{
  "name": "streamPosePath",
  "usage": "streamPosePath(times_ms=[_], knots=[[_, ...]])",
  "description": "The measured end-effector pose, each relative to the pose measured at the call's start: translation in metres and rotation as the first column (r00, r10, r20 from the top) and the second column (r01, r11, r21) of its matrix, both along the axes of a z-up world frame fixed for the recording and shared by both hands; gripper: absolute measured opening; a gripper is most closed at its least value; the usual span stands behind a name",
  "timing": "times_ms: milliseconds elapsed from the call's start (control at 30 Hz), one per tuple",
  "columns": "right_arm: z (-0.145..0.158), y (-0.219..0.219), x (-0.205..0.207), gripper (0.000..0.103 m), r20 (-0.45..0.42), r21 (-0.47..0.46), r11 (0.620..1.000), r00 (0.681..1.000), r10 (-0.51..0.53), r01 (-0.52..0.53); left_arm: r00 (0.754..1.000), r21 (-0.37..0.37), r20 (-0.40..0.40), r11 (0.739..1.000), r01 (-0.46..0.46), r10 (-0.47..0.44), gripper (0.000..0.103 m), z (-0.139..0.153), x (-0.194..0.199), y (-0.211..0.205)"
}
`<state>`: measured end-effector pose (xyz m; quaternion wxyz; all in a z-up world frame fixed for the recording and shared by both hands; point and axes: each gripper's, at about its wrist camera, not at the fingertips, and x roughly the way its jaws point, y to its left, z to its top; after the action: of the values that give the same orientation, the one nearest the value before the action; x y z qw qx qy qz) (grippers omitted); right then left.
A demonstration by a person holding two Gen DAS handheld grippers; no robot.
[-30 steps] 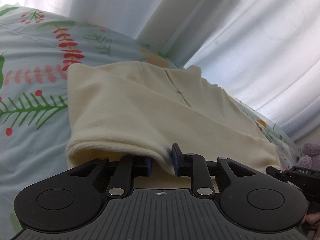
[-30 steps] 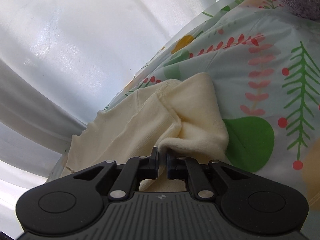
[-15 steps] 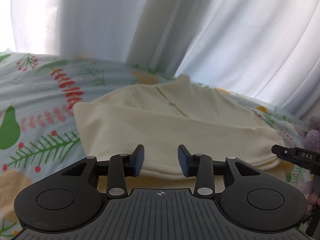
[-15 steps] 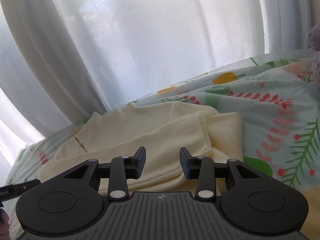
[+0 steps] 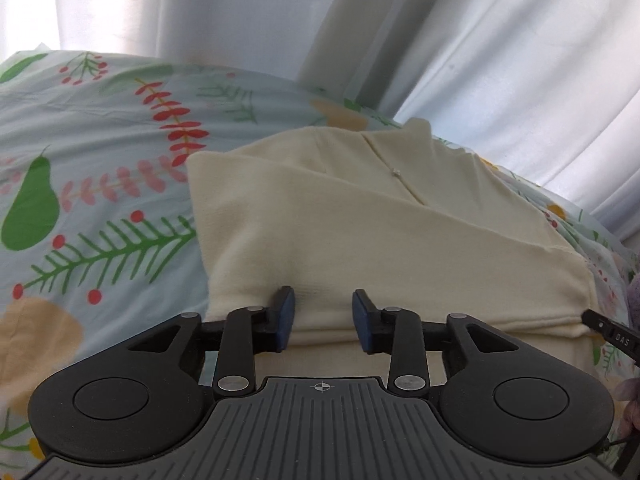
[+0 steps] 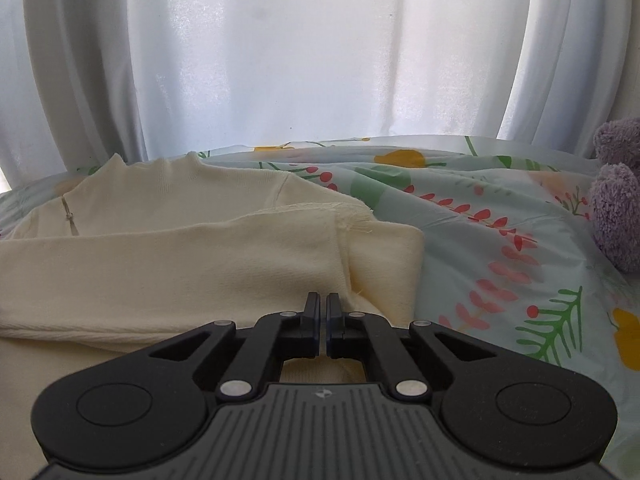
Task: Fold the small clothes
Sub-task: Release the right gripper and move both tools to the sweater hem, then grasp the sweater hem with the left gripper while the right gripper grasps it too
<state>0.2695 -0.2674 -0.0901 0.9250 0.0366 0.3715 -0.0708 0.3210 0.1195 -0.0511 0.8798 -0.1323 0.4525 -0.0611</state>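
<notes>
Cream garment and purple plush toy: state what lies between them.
Only printed bedsheet separates the cream garment from the purple plush toy, per the right wrist view.

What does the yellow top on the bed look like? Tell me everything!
The cream-yellow top looks like soft knit cloth. It lies flat on the flowery bedsheet, with its lower part folded up over its body. It has a short stand-up collar and a small zip with a metal pull at the neck, and a frayed seam shows on one side. The open left gripper sits at its near folded edge. The right gripper is shut just in front of the fold; whether it pinches cloth is unclear.
</notes>
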Motion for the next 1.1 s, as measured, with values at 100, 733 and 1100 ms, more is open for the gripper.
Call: streamPosePath(times_ms=[100, 733, 1100], knots=[[0.006, -0.012, -0.026, 0.003, -0.023, 0.037, 0.996, 0.996, -0.085, 0.086, 1.000, 0.031, -0.002, 0.999, -0.010, 0.011, 0.037, 0.010, -0.020, 0.011], [-0.008, -0.065, -0.293, 0.060, -0.151, 0.392, 0.919, 0.982, 0.112, -0.045, 0.975, -0.122, -0.184, 0.987, 0.102, -0.123, 0.058, 0.005, -0.242, 0.037], [-0.026, -0.070, -0.305, 0.038, -0.180, 0.495, 0.867, 0.970, 0.165, -0.056, 0.960, -0.240, -0.252, 0.969, 0.062, -0.123, 0.035, -0.002, -0.261, 0.055]])
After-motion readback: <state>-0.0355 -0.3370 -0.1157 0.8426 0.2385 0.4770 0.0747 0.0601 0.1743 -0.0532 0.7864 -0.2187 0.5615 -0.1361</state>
